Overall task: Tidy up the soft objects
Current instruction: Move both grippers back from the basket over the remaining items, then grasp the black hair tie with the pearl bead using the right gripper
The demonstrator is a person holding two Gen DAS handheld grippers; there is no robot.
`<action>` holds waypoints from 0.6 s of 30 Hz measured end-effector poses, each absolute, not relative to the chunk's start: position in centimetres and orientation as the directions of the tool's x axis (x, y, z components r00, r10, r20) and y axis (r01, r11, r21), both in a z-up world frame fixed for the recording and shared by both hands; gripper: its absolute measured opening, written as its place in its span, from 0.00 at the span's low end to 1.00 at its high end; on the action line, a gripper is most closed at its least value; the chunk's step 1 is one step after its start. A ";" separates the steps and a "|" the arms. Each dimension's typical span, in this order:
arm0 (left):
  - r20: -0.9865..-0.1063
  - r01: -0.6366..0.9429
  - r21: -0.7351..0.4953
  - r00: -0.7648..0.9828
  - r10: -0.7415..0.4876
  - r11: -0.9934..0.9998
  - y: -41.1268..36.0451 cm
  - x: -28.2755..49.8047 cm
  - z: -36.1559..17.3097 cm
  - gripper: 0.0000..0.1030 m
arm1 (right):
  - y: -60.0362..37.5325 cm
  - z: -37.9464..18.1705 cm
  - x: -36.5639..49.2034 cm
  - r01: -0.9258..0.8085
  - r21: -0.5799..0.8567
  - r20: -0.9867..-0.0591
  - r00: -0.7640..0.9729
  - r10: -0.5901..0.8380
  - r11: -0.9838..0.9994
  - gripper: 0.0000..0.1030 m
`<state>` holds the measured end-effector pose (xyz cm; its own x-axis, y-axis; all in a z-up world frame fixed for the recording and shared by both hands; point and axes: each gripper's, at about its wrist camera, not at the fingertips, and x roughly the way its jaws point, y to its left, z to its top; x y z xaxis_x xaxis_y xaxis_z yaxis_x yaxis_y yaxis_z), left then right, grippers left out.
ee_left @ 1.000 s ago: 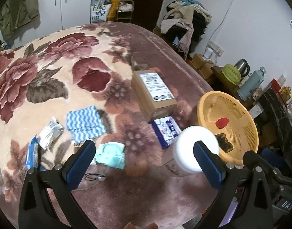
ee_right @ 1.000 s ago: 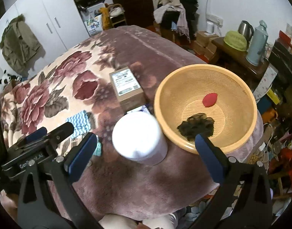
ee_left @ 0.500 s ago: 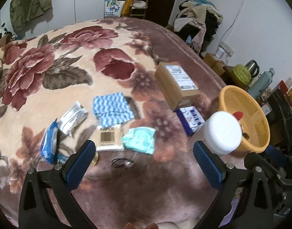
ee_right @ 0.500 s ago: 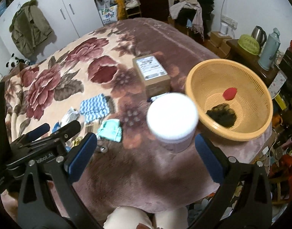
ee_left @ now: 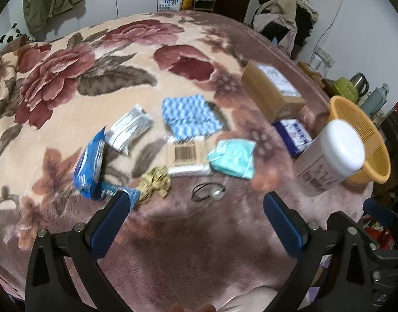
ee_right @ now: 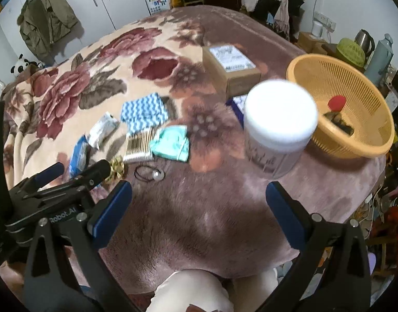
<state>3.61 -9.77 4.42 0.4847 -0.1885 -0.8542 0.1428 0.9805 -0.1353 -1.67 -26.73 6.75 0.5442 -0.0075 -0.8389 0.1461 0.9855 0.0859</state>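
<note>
Both grippers hover above the near edge of the bed, jaws spread wide, nothing between them: left gripper [ee_left: 196, 218], right gripper [ee_right: 199, 202].

Soft items lie clustered on the floral blanket [ee_left: 69, 83], probably laid out within easy reach: teal cloth [ee_left: 232, 156], blue-and-white wavy cloth [ee_left: 190, 115], yellow-green scrunchie [ee_left: 156, 182], black hair tie with bead [ee_left: 209, 193].

Orange basket [ee_right: 355, 119] sits at the right edge, likely the collection point; it already holds 2 things, a red piece [ee_right: 336, 102] and a dark clump [ee_right: 339, 124].

White-lidded jar [ee_right: 278, 124] stands just beside the basket and hides part of the navy packet [ee_left: 292, 135]. Motion blur smears labels; packet contents unreadable.
</note>
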 end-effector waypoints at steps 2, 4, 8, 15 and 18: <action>-0.863 0.138 -0.129 0.472 -0.180 0.982 -9.3 3.3 3.3 0.99 | -26.4 5.5 -1.8 0.149 0.084 -0.849 0.529 -0.008 0.985 1.00; -0.870 0.132 -0.128 0.461 -0.175 0.983 -8.9 3.0 2.4 0.99 | -26.1 4.5 -2.0 0.153 0.084 -0.857 0.515 -0.007 0.985 1.00; -0.882 0.125 -0.117 0.442 -0.161 0.985 -8.2 2.7 0.8 0.99 | -25.7 2.8 -2.1 0.157 0.081 -0.872 0.490 -0.006 0.984 1.00; -0.898 0.113 -0.119 0.412 -0.156 0.986 -7.4 2.9 -1.1 0.99 | -25.1 0.4 -2.1 0.153 0.068 -0.900 0.435 -0.005 0.986 1.00; -0.902 0.112 -0.120 0.403 -0.156 0.986 -7.3 3.1 -1.7 0.99 | -25.2 -0.3 -2.1 0.154 0.069 -0.907 0.422 -0.002 0.986 1.00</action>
<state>3.09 -7.31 -1.71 0.4029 -0.1558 -0.9019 0.1123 0.9864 -0.1203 -2.06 -25.18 -0.25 0.4216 -0.0020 -0.9068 0.1541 0.9856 0.0694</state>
